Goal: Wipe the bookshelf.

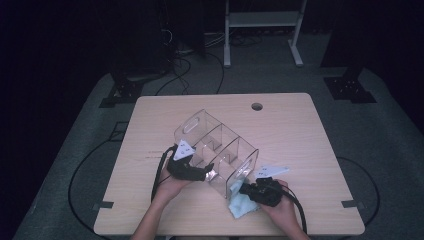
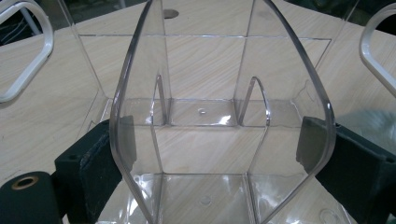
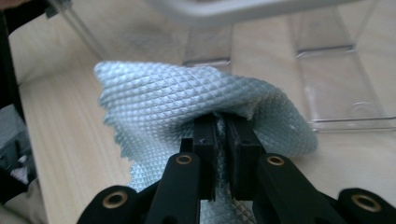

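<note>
A clear plastic organizer [image 1: 215, 145] with several compartments lies tilted on the wooden table [image 1: 300, 130]. My left gripper [image 1: 210, 170] holds its near end. In the left gripper view the two black pads [image 2: 95, 172] press from outside on both side walls of the organizer [image 2: 219, 93], so the left gripper [image 2: 215, 163] is shut on it. My right gripper [image 1: 245, 189] sits just right of the organizer's near corner, shut on a light blue textured cloth [image 1: 240, 205]. In the right gripper view the cloth [image 3: 163, 98] bunches over the closed jaws of the right gripper [image 3: 223, 126], close to the organizer's wall [image 3: 336, 70].
A round cable hole [image 1: 257, 106] sits near the table's far edge. Beyond the table, cables [image 1: 185, 70] run over the floor and a white metal frame [image 1: 262, 20] stands at the back. Black cables trail from both grippers toward the table's near edge.
</note>
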{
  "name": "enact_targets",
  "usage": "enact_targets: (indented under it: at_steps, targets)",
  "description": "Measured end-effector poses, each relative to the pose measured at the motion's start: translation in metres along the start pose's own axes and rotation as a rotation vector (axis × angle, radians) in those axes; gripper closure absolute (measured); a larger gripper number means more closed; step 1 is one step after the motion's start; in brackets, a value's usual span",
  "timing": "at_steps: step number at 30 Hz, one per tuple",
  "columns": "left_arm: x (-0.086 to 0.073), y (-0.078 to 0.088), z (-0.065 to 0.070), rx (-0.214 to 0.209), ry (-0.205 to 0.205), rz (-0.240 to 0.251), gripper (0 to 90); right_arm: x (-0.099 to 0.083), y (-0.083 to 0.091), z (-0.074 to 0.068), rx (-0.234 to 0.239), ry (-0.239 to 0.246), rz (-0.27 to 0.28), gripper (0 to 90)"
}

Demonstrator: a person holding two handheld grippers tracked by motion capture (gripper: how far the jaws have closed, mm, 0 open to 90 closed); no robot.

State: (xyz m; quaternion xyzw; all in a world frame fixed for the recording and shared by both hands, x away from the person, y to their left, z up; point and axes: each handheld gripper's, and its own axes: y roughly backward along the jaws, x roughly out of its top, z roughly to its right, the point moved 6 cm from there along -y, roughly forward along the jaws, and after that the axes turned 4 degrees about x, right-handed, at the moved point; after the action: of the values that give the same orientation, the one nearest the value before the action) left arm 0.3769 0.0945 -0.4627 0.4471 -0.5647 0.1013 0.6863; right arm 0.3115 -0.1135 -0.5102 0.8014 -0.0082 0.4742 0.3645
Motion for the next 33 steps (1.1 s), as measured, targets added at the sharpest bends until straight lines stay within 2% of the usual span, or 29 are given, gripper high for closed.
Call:
enact_targets:
  at_steps: [5,8,11,12,17,21,25,29,33]
  targets:
    - [0.001,-0.001,0.002,0.002,0.002,0.003,8.4,0.014,0.02,0.009,-0.035,-0.032,0.104,82.7]
    - [0.001,-0.001,0.002,0.004,0.001,0.002,8.4,0.012,0.017,0.001,-0.015,-0.024,0.094,82.9]
    - [0.0,-0.001,0.0,0.0,0.0,-0.001,8.4,0.011,0.011,-0.016,0.018,0.02,0.07,82.8]
    - [0.0,0.0,0.0,-0.002,0.0,-0.001,8.5,0.011,0.011,-0.018,0.015,0.036,0.07,82.8]
    - [0.001,-0.001,0.002,0.003,0.003,0.003,8.4,0.013,0.015,-0.007,-0.024,0.032,0.082,82.8]
    - [0.0,-0.001,0.002,0.002,0.004,0.003,8.4,0.009,0.011,-0.003,-0.042,0.027,0.055,82.8]
    - [0.0,-0.001,0.001,0.001,0.004,0.003,8.4,0.007,0.007,-0.008,-0.033,0.035,0.038,82.9]
    - [0.0,-0.001,0.002,0.002,0.008,0.005,8.4,0.02,0.02,-0.023,-0.001,0.067,0.116,82.9]
    - [0.0,-0.001,0.001,0.002,0.006,0.002,8.4,0.018,0.017,-0.025,0.013,0.075,0.104,82.9]
